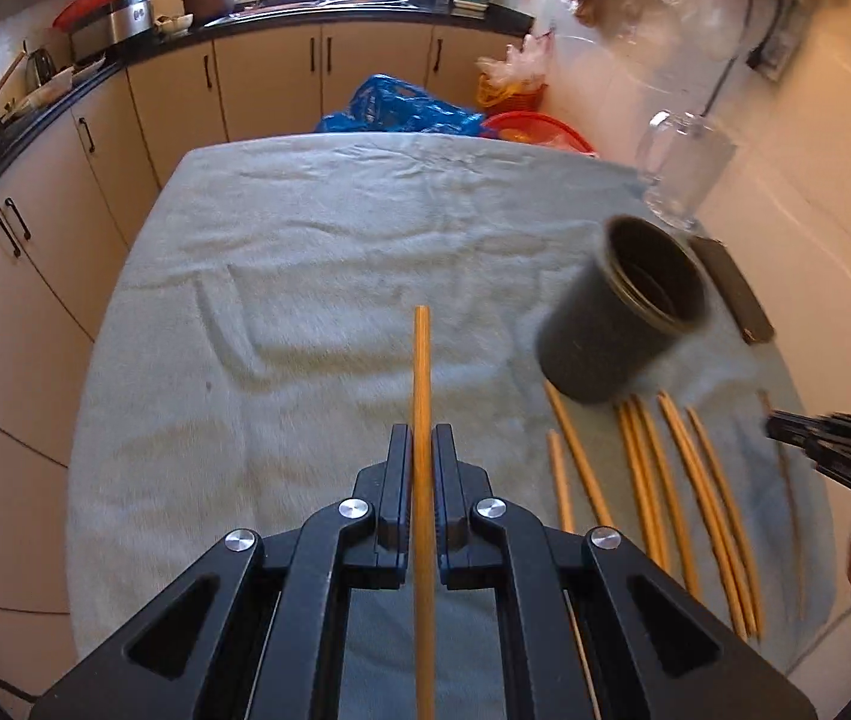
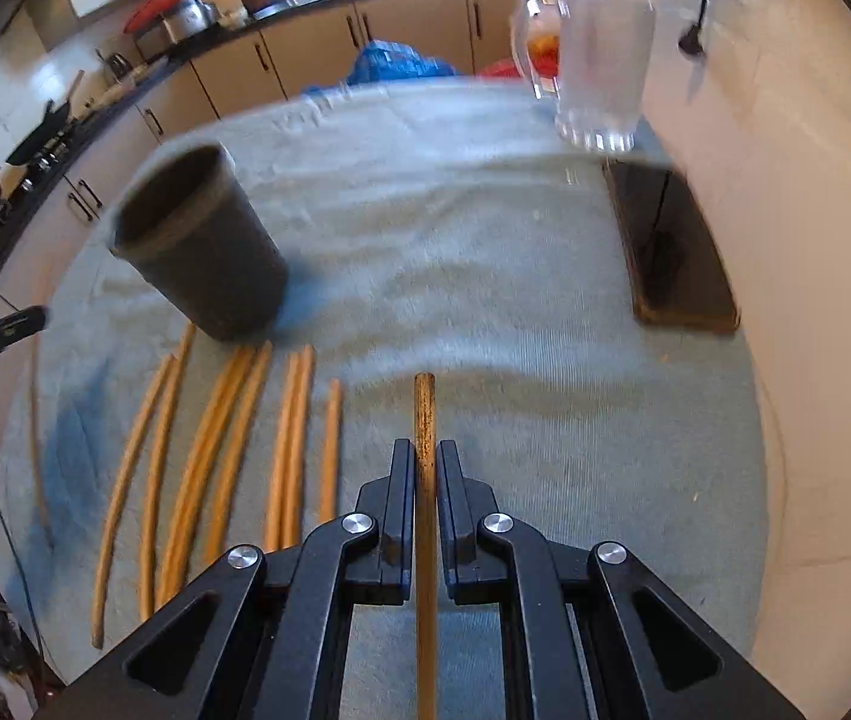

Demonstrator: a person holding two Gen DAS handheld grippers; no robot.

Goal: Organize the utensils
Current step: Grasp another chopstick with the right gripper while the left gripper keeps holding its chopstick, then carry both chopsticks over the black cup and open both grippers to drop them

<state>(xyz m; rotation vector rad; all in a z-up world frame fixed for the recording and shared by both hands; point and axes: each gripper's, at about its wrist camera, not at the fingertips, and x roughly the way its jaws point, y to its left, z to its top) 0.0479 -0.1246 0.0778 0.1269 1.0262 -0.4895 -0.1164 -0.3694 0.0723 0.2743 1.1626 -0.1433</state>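
My left gripper point(image 1: 423, 441) is shut on a wooden chopstick point(image 1: 421, 372) that points forward over the grey towel point(image 1: 305, 276). My right gripper point(image 2: 425, 456) is shut on another, darker-tipped chopstick point(image 2: 424, 414). A dark grey cup point(image 1: 629, 306) stands open on the towel, right of the left gripper; in the right wrist view the cup point(image 2: 203, 246) is at the left. Several loose chopsticks point(image 1: 665, 480) lie in a row in front of the cup; they also show in the right wrist view point(image 2: 227, 450). The right gripper shows at the right edge of the left wrist view point(image 1: 833, 444).
A clear glass mug point(image 1: 683, 174) stands at the towel's far right, and it also shows in the right wrist view point(image 2: 599, 60). A dark flat phone-like slab point(image 2: 671, 246) lies by the wall. Cabinets and a counter run along the left and back. A blue bag point(image 1: 401, 108) lies beyond the table.
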